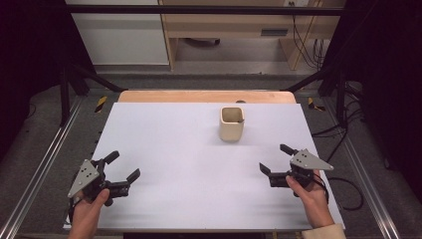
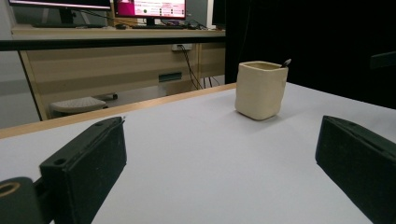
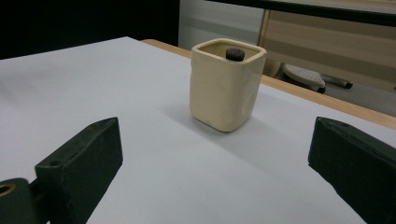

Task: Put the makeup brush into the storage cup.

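cup (image 3: 227,88) stands upright ahead of right gripper (image 1: 276,160) fingers, well apart; left gripper (image 1: 122,167) farther off; both spread wide, holding nothing; likely ceramic: stiff, smooth, breakable; grip flat outer walls mid-height

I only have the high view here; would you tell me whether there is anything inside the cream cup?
Observer: Yes. In the right gripper view a dark, round-ended object pokes just above the rim of the cream cup.
Operator: Thank you. Is the cup's wall smooth?
Observer: No, the right gripper view shows shallow dents in the side facing that camera.
Operator: And what lies beyond the table on the left gripper's side?
Observer: The left gripper view shows lit monitors on a wooden desk behind the table.
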Available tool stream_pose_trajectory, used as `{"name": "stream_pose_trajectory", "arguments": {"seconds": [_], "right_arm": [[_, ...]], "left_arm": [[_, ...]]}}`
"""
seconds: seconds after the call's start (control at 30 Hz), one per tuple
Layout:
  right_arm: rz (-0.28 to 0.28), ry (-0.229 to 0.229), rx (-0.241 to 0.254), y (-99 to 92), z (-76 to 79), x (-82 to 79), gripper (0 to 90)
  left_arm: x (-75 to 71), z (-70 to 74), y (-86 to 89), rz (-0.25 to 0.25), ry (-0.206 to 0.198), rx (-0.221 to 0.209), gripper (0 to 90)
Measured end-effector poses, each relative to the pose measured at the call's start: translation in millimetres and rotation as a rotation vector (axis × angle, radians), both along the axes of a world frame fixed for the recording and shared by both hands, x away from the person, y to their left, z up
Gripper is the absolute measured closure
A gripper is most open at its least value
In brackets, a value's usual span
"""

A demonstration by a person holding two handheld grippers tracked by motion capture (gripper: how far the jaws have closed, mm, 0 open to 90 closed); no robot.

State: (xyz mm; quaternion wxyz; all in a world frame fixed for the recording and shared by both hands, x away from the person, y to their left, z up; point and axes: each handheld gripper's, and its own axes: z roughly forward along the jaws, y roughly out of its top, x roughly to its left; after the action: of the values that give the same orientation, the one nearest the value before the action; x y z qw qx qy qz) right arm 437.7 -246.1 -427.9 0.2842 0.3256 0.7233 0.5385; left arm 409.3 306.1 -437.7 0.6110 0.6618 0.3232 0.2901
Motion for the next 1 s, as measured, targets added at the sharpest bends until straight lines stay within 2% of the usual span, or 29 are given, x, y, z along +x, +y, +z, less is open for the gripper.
{"name": "stream_pose_trajectory", "arguments": {"seconds": [0.1,0.4,0.63,0.8,1.0], "right_arm": [[-0.004,-0.012,-0.001,-1.8,-0.8,-1.6,3.8],[0.031,-0.046,0.014,-4.5,-5.7,-6.9,4.5],[0.049,-0.049,0.027,-2.7,-10.5,-9.8,4.9],[0.063,-0.062,0.062,-0.6,-9.0,-11.9,5.1],[0.099,-0.068,0.080,4.3,-8.9,-14.3,5.0]], "left_arm": [[-0.2,-0.3,1.4,0.002,0.001,0.006,1.5],[-2.6,-0.4,4.6,0.002,-0.007,0.007,1.5],[-5.4,-0.1,6.0,-0.006,-0.017,0.015,1.4],[-9.5,4.2,9.6,-0.009,-0.042,0.000,1.4],[-14.7,10.1,12.0,-0.017,-0.080,-0.025,1.5]]}}
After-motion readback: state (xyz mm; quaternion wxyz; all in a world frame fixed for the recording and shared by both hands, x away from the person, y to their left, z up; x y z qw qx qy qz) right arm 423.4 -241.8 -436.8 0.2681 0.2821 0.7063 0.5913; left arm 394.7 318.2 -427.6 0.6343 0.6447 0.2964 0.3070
